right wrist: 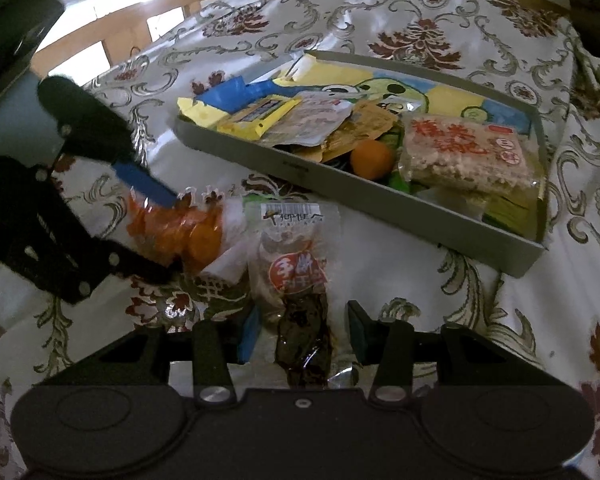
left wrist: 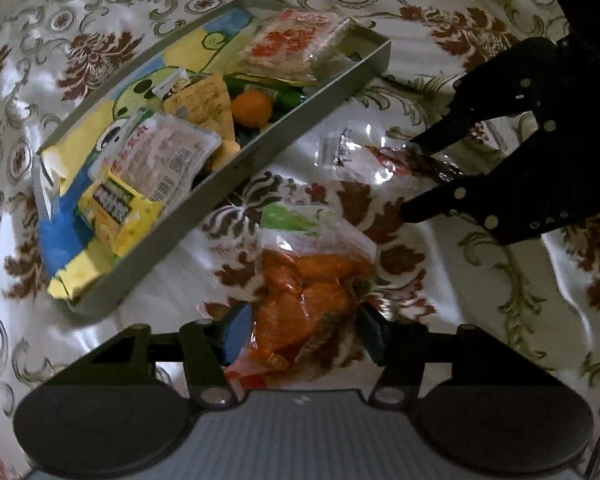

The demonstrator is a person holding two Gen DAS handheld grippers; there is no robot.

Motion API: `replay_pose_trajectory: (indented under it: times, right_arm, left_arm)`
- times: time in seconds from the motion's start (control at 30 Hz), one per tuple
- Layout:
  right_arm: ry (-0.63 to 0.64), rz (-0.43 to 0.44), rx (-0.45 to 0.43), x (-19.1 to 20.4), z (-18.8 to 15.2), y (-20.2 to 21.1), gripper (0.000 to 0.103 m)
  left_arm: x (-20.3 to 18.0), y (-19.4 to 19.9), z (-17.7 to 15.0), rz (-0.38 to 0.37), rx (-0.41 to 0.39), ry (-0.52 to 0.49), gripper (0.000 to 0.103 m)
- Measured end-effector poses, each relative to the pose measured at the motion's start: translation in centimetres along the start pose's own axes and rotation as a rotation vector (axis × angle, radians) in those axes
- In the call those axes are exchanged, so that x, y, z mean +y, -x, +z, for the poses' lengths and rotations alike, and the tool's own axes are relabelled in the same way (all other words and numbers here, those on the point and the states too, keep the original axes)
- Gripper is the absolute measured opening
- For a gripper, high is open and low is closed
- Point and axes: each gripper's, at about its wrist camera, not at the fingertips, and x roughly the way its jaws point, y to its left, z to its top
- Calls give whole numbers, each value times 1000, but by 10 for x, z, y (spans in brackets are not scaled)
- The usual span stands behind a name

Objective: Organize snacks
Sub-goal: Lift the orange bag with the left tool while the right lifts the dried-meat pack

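1. While both packets lie on the patterned tabletop [left wrist: 480, 300] just near of the grey tray [left wrist: 284, 128], each gripper straddles one.
2. Left gripper [left wrist: 300, 332]: fingers wide, either side of the orange snack packet [left wrist: 304, 280], not yet pinching.
3. Right gripper [right wrist: 302, 336]: also wide, around the dark jerky packet [right wrist: 296, 280].
4. Step, likely: picking up. Next: close, lift, carry far into the tray's crowded middle.
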Motion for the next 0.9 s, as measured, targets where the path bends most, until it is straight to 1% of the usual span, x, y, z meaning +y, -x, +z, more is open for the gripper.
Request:
replay_pose_trajectory:
  times: [0.1,0.23,0.3,0.33,0.4,0.43,0.5,0.57,0.63,0.7,0.73,0.8,0.87,0.9]
  right_arm:
    - [-11,4,-18,1,0,7,47]
    - [-16,6,-48,2,0,18,47]
    - [-18,6,-63,2,1,23,47]
    - [-20,8,-71,2,2,25,47]
    - [-27,11,-89,1,2,30,47]
    - [-30,14,-102,1,3,33,47]
    - [-36,19,-120,0,4,38,47]
    - [-45,20,-125,-2,4,41,47]
    - [-47,19,-124,-4,3,42,47]
    - [-48,18,-123,-4,2,42,47]
    - [-48,17,-123,-5,2,42,47]
    - [-50,19,-126,-6,1,43,47]
    - [-57,23,-133,-7,1,44,47]
    - [-62,27,-136,-7,1,44,47]
  left_arm:
    - [-5,6,-3,28,-12,30,62]
    - [-6,16,-5,22,-32,108,62]
    - [-8,22,-6,11,-45,148,59]
    - [-9,23,-7,21,-46,174,59]
    - [-14,26,-9,33,-56,196,51]
    - [-17,27,-11,40,-66,200,50]
    - [-22,26,-14,45,-69,212,43]
    - [-25,20,-17,46,-48,228,43]
    - [-28,17,-20,68,-38,225,47]
    - [-27,14,-21,70,-33,243,55]
    - [-25,13,-22,65,-24,257,56]
    - [-20,7,-22,56,0,283,67]
    - [-16,0,-24,56,23,309,71]
    - [-15,-3,-25,52,25,320,71]
